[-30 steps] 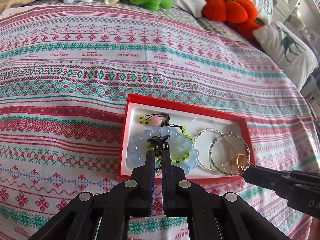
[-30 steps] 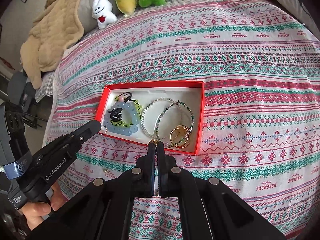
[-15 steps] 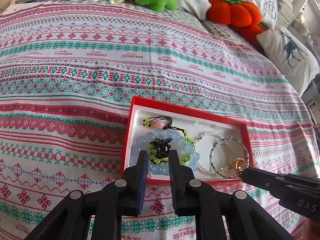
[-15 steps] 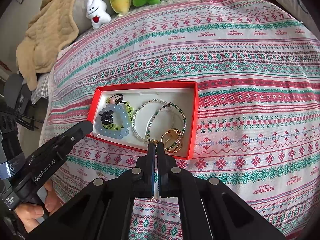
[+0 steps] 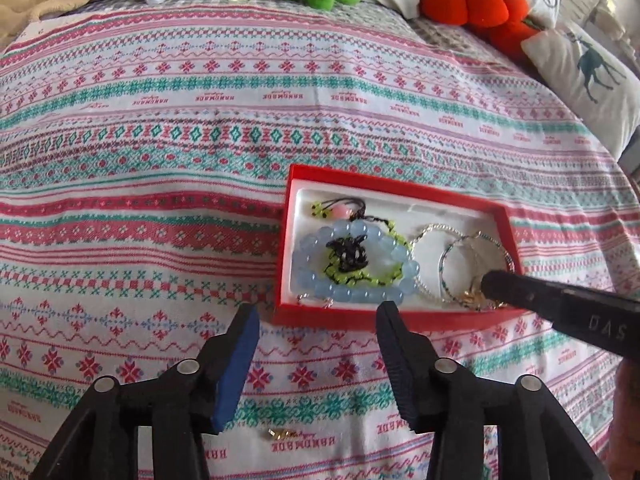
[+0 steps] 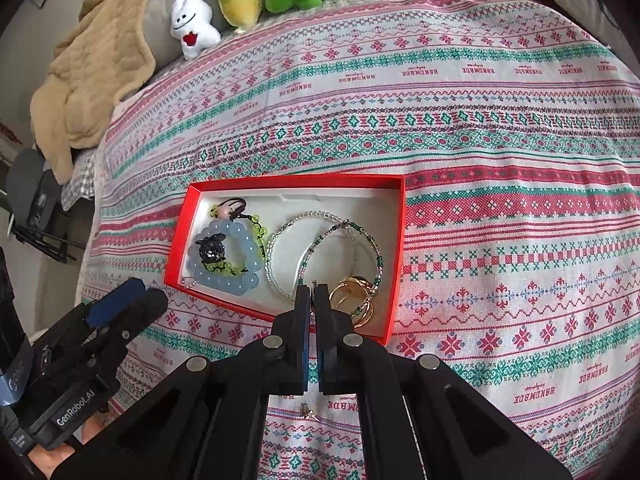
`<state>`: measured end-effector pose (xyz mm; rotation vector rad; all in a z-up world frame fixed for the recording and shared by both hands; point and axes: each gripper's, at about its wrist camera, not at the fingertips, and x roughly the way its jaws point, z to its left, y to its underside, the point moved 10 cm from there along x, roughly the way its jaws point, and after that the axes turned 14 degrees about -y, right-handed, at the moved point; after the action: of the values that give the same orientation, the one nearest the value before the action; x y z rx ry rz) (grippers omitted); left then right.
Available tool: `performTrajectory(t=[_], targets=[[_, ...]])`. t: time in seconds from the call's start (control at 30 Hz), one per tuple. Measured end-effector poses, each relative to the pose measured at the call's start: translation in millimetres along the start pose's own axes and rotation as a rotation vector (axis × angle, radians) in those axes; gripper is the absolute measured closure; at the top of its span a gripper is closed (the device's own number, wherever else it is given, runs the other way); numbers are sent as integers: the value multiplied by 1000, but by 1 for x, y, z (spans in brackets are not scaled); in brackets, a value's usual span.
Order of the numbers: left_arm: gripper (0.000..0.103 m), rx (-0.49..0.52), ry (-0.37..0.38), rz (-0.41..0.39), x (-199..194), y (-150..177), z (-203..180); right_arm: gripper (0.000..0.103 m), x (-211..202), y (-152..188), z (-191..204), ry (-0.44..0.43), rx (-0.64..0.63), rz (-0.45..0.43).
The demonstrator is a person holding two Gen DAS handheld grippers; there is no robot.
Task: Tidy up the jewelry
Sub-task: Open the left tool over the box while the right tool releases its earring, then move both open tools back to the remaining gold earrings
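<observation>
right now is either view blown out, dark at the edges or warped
Left wrist view: daylight overexposes the top right corner, and the white lining of the red box is bright; bedspread stripes bow. Right wrist view: black vignette in the corners, stronger barrel bend, red box evenly lit, the right gripper sharp.

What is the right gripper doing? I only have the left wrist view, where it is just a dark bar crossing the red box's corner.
Observer: In the right wrist view the right gripper is shut, with its tips just inside the near wall of the red box.
Operator: Is it holding anything?
Observer: I cannot tell. Nothing clearly shows between the fingers, and the gold rings lie free just right of its tips.
Operator: What else is in that corner?
Observer: The green-beaded bangle lies across the rings.
</observation>
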<state>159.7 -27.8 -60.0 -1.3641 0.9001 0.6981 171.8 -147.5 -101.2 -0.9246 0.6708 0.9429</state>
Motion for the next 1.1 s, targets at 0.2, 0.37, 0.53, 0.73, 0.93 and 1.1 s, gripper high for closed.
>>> performTrajectory(t=[0.2, 0.37, 0.53, 0.73, 0.93, 1.1], targets=[[40, 30, -23, 30, 0, 12, 7, 100, -6, -3, 7, 3, -28, -16], [40, 40, -21, 77, 1, 26, 13, 100, -15, 4, 13, -7, -50, -5], [36, 82, -49, 81, -1, 39, 18, 91, -22, 19, 19, -1, -91, 17], [16, 140, -94, 63, -2, 52, 21, 60, -25, 41, 22, 8, -119, 48], [14, 197, -105, 112, 13, 74, 19, 59, -22, 61, 14, 41, -133, 72], [14, 238, -110, 105, 26, 91, 16, 58, -12, 78, 5, 77, -150, 87]])
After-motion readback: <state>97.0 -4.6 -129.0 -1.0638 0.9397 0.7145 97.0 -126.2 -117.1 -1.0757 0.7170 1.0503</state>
